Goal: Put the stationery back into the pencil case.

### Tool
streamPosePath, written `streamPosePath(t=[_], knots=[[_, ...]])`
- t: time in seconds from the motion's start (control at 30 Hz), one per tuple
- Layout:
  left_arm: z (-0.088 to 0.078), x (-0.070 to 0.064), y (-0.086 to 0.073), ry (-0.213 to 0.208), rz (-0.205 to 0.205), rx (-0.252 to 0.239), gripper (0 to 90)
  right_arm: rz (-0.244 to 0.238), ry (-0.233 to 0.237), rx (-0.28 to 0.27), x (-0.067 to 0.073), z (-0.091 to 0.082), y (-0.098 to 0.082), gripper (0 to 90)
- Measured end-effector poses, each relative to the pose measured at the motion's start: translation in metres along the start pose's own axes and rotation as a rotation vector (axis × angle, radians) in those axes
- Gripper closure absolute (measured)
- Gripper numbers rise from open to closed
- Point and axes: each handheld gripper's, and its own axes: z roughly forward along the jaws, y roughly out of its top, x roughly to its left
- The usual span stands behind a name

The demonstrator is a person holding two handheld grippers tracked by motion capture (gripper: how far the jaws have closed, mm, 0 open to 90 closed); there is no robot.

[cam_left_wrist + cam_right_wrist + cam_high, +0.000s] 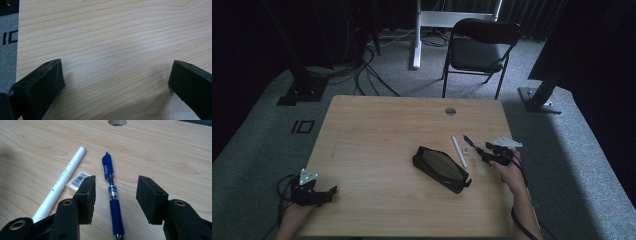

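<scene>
The right gripper (115,195) sits low over the table (377,135) with its 2 jaws partly open, and the blue pen (112,192) lies lengthwise in the gap between them, touched by neither pad. Just outside its left-hand jaw lies a small eraser with a barcode label (76,182), and past that a white pen (62,180), tilted away from the blue one. Ahead of the jaws, well beyond the pens, is a round hole (117,122) in the tabletop. In the high view, a black pencil case (441,169) lies near this gripper, toward the table's middle. The left gripper (319,194) rests at the near left corner, well apart, jaws wide over bare wood.
</scene>
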Motion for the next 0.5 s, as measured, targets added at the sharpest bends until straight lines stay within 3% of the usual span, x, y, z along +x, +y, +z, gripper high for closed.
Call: streamPosePath(t=[0.23, 0.33, 0.5], knots=[[0.0, 0.0, 0.0, 0.0, 0.0, 0.0, 0.3, 0.004, 0.023, 0.02, -0.002, 0.014, 0.006, 51.8], [0.0, 0.0, 0.0, 0.0, 0.0, 0.0, 0.3, -0.023, 0.008, 0.052, -0.001, 0.021, 0.007, 53.3], [0.0, 0.0, 0.0, 0.0, 0.0, 0.0, 0.3, -0.031, 0.01, 0.08, -0.003, 0.028, 0.008, 56.0]])
